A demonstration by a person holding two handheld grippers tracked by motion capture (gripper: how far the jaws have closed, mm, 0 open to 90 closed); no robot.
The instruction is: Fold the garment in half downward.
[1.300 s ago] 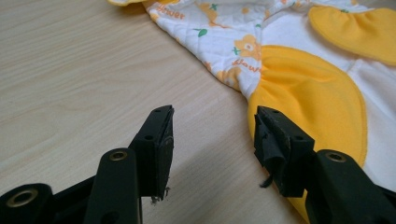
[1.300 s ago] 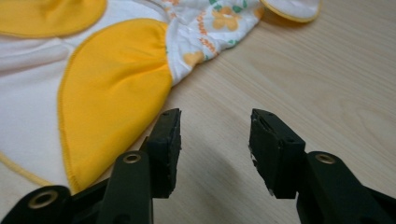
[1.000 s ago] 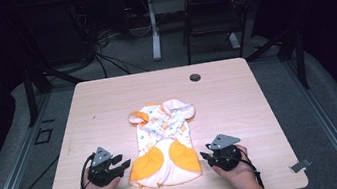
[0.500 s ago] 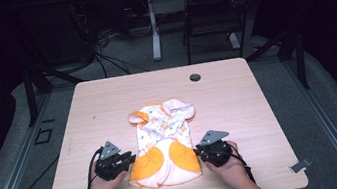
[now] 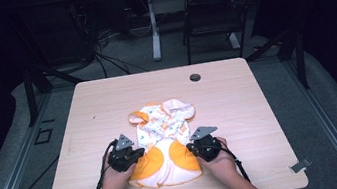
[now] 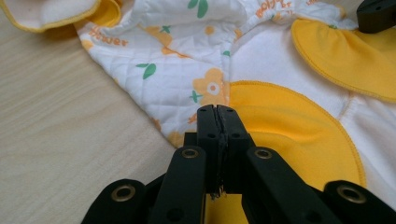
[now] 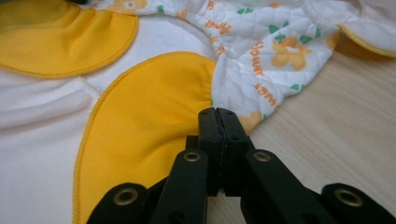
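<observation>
Hands low at garment (image 5: 164, 148) sides, left gripper (image 5: 135, 155) and right gripper (image 5: 192, 147) fingers just pinched shut on its edges

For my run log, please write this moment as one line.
left gripper: just closed on baby garment left edge | right gripper: just closed on its right edge | garment: flat on table

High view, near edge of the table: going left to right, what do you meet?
Left gripper → baby garment's orange-patched lower part → right gripper, each gripper at a side edge of the garment.
</observation>
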